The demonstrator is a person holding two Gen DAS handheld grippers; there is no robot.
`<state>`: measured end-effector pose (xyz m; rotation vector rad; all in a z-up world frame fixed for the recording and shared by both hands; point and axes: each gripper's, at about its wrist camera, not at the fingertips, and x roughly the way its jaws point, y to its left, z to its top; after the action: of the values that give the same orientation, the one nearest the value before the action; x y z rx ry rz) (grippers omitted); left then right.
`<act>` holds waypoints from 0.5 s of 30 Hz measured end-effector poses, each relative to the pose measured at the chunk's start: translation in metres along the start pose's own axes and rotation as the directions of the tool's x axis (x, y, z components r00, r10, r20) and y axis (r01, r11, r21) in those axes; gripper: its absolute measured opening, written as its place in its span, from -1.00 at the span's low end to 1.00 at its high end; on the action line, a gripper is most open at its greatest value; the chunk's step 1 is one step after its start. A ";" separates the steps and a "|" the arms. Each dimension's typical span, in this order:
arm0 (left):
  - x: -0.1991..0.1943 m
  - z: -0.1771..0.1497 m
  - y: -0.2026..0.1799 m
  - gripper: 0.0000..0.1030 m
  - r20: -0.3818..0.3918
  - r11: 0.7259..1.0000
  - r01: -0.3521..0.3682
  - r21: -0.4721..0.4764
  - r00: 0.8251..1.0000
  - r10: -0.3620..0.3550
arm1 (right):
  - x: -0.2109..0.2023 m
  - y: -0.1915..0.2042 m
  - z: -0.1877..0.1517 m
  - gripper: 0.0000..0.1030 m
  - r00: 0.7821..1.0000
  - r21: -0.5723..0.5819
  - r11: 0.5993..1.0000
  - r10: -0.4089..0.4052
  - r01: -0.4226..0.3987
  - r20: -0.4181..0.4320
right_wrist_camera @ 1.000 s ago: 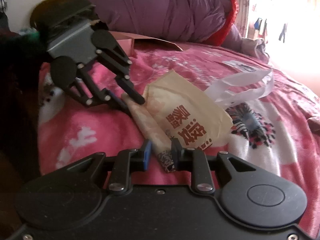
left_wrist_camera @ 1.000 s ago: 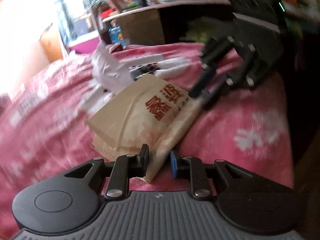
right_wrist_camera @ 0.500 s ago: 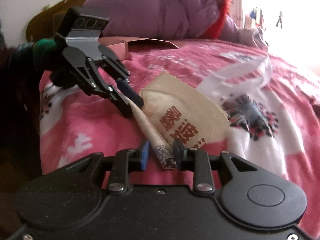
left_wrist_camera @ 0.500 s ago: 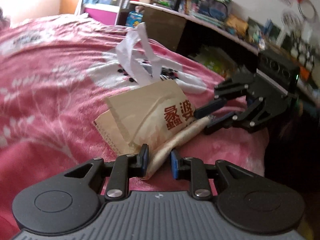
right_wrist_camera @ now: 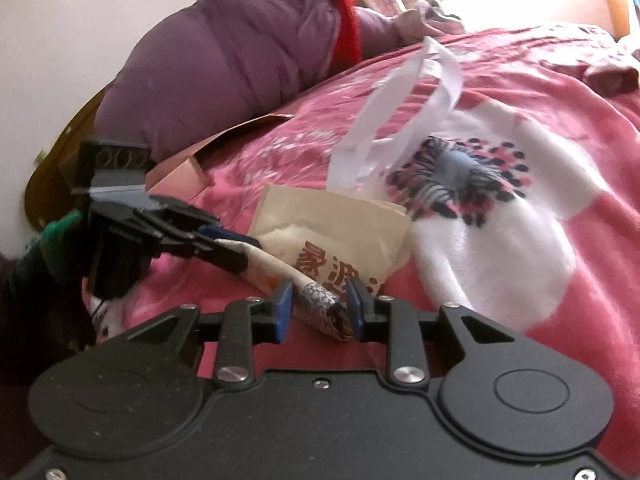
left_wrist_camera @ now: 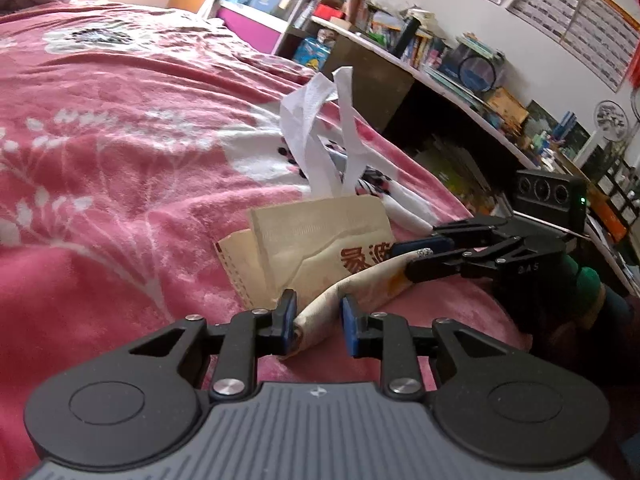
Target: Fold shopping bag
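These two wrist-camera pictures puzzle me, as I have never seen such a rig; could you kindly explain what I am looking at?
There is no robot here: a person holds a two-fingered claw in each hand, and a fisheye camera on each looks forward along its fingers. In the left wrist view, the left claw fills the foreground and the right claw shows opposite; the right wrist view is the reverse. On the pink flowered blanket lies a half-folded beige shopping bag with white handles. Each claw sits around one end of the bag's rolled edge. The left claw's fingers show a gap beside the fabric; whether the right claw pinches it is unclear.
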<state>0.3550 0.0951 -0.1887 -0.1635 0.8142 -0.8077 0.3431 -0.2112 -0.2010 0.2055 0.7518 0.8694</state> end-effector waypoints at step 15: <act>-0.002 0.001 -0.027 -0.37 0.042 0.975 -0.166 0.144 0.986 0.162 | 0.002 0.017 0.004 -0.47 0.987 -0.077 0.983 -0.163 0.164 0.017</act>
<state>0.3392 0.0772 -0.1752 0.0229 0.7267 -0.7044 0.3355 -0.1982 -0.1915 0.0771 0.7131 0.7399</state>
